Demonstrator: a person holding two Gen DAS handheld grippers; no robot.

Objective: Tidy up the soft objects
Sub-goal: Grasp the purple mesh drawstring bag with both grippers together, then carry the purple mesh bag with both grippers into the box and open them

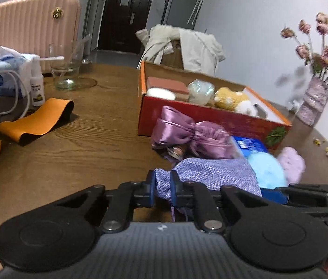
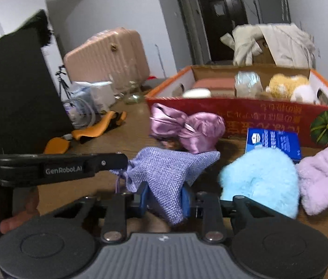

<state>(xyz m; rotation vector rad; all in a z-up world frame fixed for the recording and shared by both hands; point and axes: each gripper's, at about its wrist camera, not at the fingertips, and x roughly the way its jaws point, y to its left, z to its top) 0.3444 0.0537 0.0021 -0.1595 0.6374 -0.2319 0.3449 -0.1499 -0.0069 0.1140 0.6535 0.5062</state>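
At the far left of my left wrist view, a pink suitcase (image 1: 33,30) stands behind the bench (image 1: 82,144), with a glass jar (image 1: 65,69) and an orange strap (image 1: 38,121) on the wood in front of it. Lower centre, my left tool (image 1: 162,186) is clamped on the gathered neck of the purple woven pouch (image 1: 215,174), its drawstring hanging below the pads.

In the right wrist view, my right tool (image 2: 165,197) grips the same pouch by its lower body, the cloth pinched between the blue pads, while the left tool comes in from the left edge, holding the neck. So both tools hold one pouch, low over the bench at the bottom centre of each frame.

Behind it lies a shiny pink satin bag (image 2: 187,127), and further right a blue fluffy thing (image 2: 259,179), a blue packet (image 2: 273,141) and a lilac fluffy thing (image 2: 324,179). The red box (image 2: 245,114) at the upper right already holds a yellow plush toy (image 2: 284,86) and other soft things.

I judge this as the pick-up step for the pouch. Next I would lift it with both tools together, carry it over the box's near wall, and release into a free spot.
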